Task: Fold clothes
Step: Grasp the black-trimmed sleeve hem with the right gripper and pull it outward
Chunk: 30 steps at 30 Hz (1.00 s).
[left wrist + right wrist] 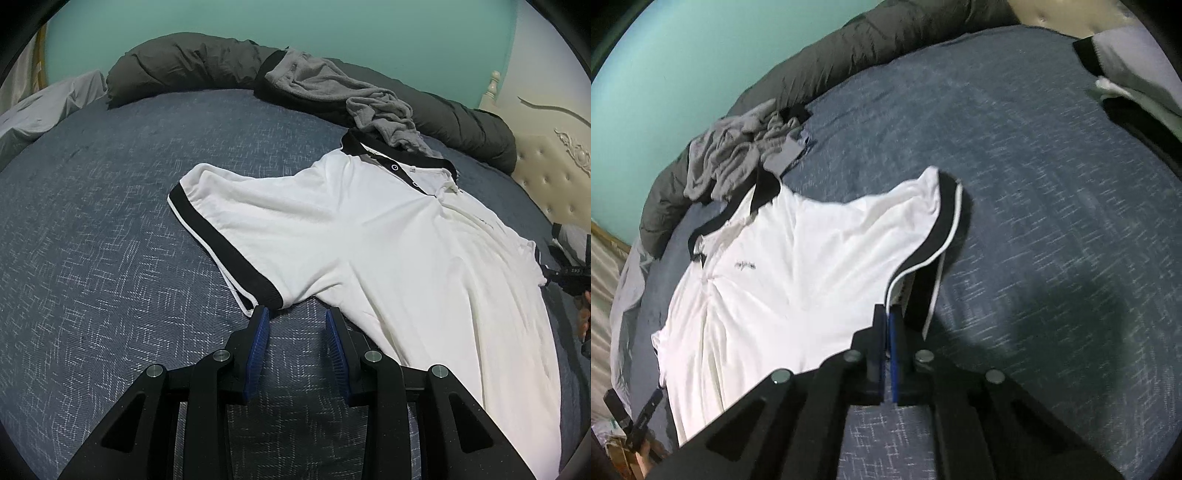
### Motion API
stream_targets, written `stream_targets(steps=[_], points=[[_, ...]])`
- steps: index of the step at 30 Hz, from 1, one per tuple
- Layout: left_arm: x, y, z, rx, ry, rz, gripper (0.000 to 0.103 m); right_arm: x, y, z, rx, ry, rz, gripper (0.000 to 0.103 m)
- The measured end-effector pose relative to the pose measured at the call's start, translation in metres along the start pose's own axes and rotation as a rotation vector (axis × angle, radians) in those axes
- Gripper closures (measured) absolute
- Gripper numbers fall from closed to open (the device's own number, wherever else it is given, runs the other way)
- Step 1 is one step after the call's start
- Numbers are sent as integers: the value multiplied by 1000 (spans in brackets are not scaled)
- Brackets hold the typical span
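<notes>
White polo shirt spread on the bed, one sleeve pinched.
The left tongs (pixel 297 317) stand partly open over the blue bedspread (pixel 110 240), empty, just beside the shirt's (pixel 369 240) black sleeve cuff (pixel 221 236). The shirt lies flat, collar toward a grey garment (pixel 351 96). The right tongs (pixel 889 317) are closed, gripping the other sleeve's cuff (pixel 942 236) edge.

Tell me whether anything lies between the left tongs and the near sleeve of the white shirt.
Nothing visible does. The left tongs stand open just short of the white shirt's black sleeve cuff, with only bare blue bedspread between them. The crumpled grey garment lies far off, beyond the collar.
</notes>
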<state>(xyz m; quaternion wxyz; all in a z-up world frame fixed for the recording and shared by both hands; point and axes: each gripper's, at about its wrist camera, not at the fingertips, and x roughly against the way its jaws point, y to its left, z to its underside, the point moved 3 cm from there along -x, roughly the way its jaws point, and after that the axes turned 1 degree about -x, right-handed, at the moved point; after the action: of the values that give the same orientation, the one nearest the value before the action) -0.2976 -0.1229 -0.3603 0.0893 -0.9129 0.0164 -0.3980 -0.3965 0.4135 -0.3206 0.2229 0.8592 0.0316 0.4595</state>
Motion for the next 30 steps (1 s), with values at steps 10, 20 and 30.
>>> stream_targets(steps=[10,20,30], points=[[-2,1,-1,0,0,0,68,-15,-30,11,-80,51,38,102],[-4,1,-1,-6,2,5,68,4,-19,0,-10,-14,28,96],[0,-6,-1,-23,19,21,68,8,-7,16,-3,-14,95,95]])
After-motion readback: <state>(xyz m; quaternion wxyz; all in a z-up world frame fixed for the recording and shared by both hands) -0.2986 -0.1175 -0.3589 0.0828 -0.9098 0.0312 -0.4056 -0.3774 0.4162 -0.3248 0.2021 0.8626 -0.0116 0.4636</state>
